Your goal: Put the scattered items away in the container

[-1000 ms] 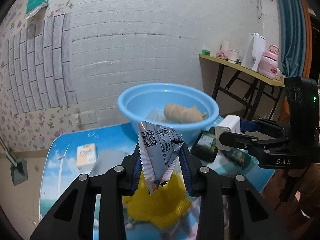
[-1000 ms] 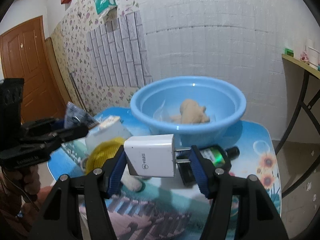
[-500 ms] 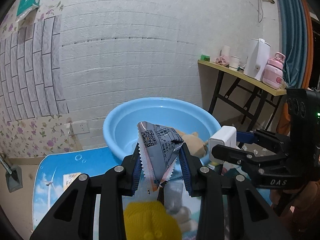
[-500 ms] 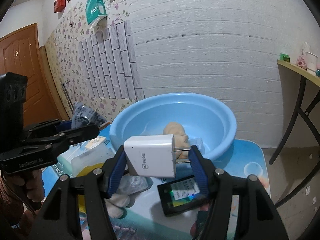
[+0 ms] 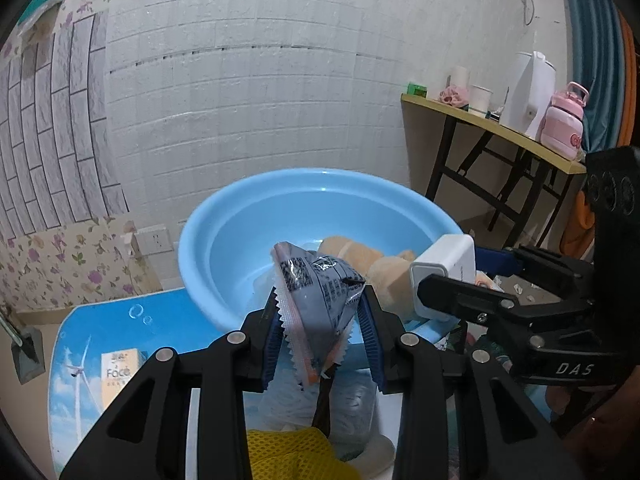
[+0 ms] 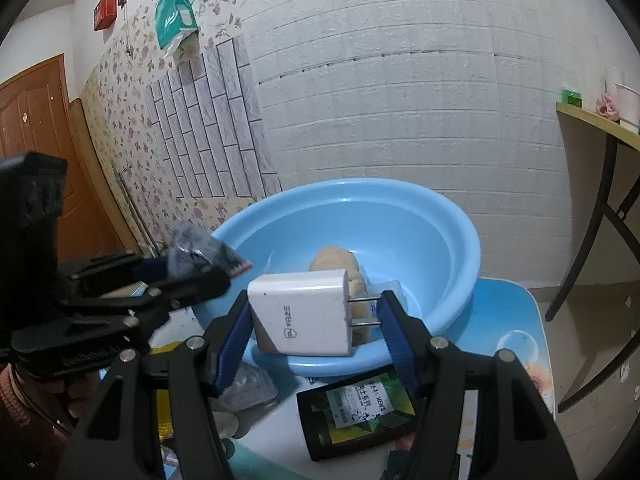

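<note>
Both grippers have closed in on the blue basin [image 5: 224, 240] since the earlier frames; it fills more of each view and the yellow mesh item [image 5: 292, 456] has slid to the bottom edge of the left view.

Left gripper [image 5: 320, 336] pinches a grey foil sachet [image 5: 320, 300] between its blue pads, held above the near rim of the basin. Sachet has a QR code and small print on it, not readable. Serrated edge hangs down between the fingers.

Right gripper [image 6: 316, 320] clamps a white charger plug [image 6: 304, 312], prongs pointing to its right finger, logo and short label on the face, characters too small to read. It sits over the basin's near rim. From the left view the right gripper body reads "DAS".

Inside the basin: a tan plush toy [image 6: 340, 264] and a clear plastic wrapper, partly hidden by the charger.

On the printed blue table [image 5: 120, 320]:
- small white/orange box [image 5: 120, 376] marked "Face", well left of the basin
- black box with green label [image 6: 360, 408], reads "MEN'S" plus other characters, touching the basin's base in the right view
- clear plastic bag [image 6: 248, 388] just beside that box
</note>
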Available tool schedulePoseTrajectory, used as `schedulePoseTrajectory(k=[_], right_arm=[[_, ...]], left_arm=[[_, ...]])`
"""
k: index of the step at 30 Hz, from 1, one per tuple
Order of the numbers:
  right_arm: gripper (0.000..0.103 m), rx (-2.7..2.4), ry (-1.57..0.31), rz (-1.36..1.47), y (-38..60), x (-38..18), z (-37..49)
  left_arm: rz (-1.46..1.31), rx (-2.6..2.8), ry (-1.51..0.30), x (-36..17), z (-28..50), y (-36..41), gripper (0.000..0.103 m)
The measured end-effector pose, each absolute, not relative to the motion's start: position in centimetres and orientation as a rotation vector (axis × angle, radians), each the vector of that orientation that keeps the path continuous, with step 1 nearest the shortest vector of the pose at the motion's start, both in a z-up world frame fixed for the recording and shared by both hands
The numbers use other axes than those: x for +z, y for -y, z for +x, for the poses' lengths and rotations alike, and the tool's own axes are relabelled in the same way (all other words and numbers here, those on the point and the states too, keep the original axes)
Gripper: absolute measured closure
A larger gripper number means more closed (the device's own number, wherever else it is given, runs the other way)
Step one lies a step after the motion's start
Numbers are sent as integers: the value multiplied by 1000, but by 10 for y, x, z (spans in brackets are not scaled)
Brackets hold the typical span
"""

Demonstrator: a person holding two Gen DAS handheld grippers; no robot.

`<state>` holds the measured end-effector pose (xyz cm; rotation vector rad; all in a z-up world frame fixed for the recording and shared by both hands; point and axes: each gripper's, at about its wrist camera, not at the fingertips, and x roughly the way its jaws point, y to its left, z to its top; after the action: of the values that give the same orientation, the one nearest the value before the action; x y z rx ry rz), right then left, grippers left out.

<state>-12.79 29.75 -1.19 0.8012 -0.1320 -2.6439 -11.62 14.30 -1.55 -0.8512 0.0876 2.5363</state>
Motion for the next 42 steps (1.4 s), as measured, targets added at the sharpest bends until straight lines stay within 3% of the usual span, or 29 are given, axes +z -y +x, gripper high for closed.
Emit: schedulePoseTrajectory(k=[5, 9, 25, 29, 38, 42], right_arm=[[41, -2646, 137, 810, -298, -14, -130], [41, -2649, 127, 797, -298, -14, -130], [41, -2665, 107, 797, -295, -10, -116], [40, -2672, 96, 825, -295, -12, -107], [40, -2643, 91, 974, -294, -39, -81], [40, -2647, 80, 1025, -297, -49, -72]], left_arm=[[-862, 2533, -87, -20, -121, -147, 66], [-855, 2545, -89, -18, -119, -148, 41], [-855, 2575, -76, -16, -91, -124, 38], [-864, 2584, -68, -20, -77, -115, 33], [-911, 2612, -36, -33, -53, -87, 32], [-937, 2619, -15, -40, -46, -78, 27]])
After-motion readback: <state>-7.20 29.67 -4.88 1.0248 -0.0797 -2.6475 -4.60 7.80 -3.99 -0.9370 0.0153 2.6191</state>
